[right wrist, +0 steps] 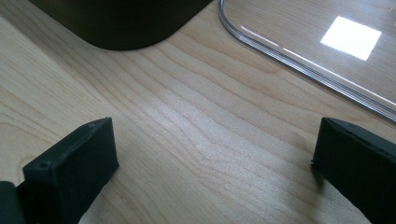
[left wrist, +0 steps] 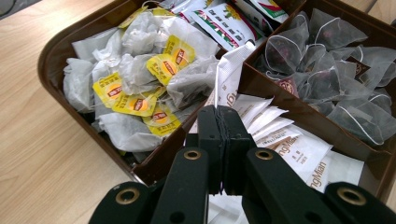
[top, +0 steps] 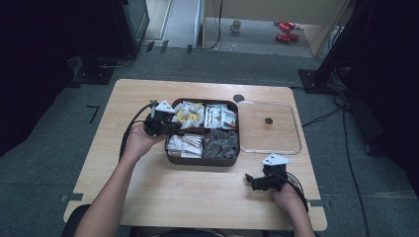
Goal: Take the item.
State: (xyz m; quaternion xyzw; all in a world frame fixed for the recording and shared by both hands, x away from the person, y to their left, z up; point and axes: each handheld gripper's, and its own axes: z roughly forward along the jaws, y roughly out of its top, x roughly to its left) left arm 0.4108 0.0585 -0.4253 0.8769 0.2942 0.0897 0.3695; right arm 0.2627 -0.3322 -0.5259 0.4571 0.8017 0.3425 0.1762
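The pale wooden table (top: 148, 192) carries a dark brown four-compartment tray (left wrist: 51, 51) near its middle, with a clear plastic lid (top: 296, 128) lying flat just to the tray's right. The left gripper (left wrist: 219, 130) hangs over the tray's near-left part, jaws pressed together with nothing visibly between them, above the divider between the yellow-tagged tea bags (left wrist: 140, 79) and the white paper sachets (left wrist: 289, 149). Pushing down with the jaws shut would likely just crush a sachet or strike the divider and shove the tray; opening late could catch two packets at once, and the loose tags and strings may drag a neighbour out. The right gripper (right wrist: 215, 154) rests on the table in front of the tray's right corner, jaws spread wide and empty, close enough to the lid's rim that a careless move could knock it.
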